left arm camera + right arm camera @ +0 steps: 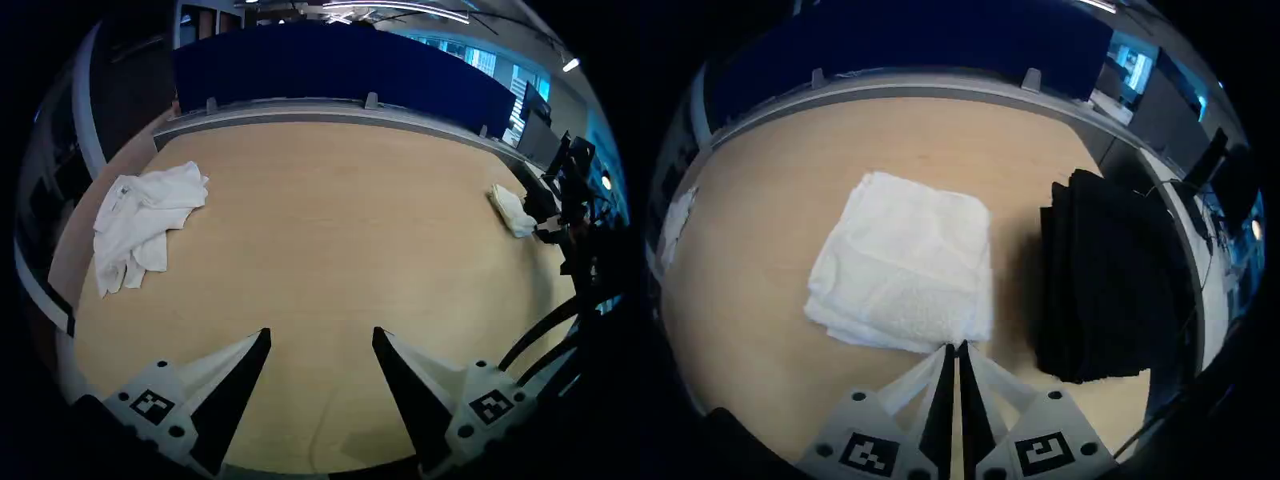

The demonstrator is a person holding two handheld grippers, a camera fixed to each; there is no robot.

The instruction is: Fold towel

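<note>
**Right gripper view.** The folded white towel [904,264] lies flat on the pale wood-grain table [752,344] as a roughly square, several-layered pad. Its top is nubby terry and its stacked edges show along the near side. My right gripper [958,348] has its jaws drawn together with barely a slit between them. The tips meet the towel's near edge, and I cannot tell whether any cloth is caught between them. Just beside the towel, apart from it, sits a stack of black folded cloth [1112,280], matte and ridged along its layered edge.

**Left gripper view.** My left gripper [320,336] has its jaws wide apart, holding nothing, above bare tabletop. A crumpled white cloth [144,220] lies loose and rumpled at the table's far left. A blue partition [336,68] backs the far edge.
</note>
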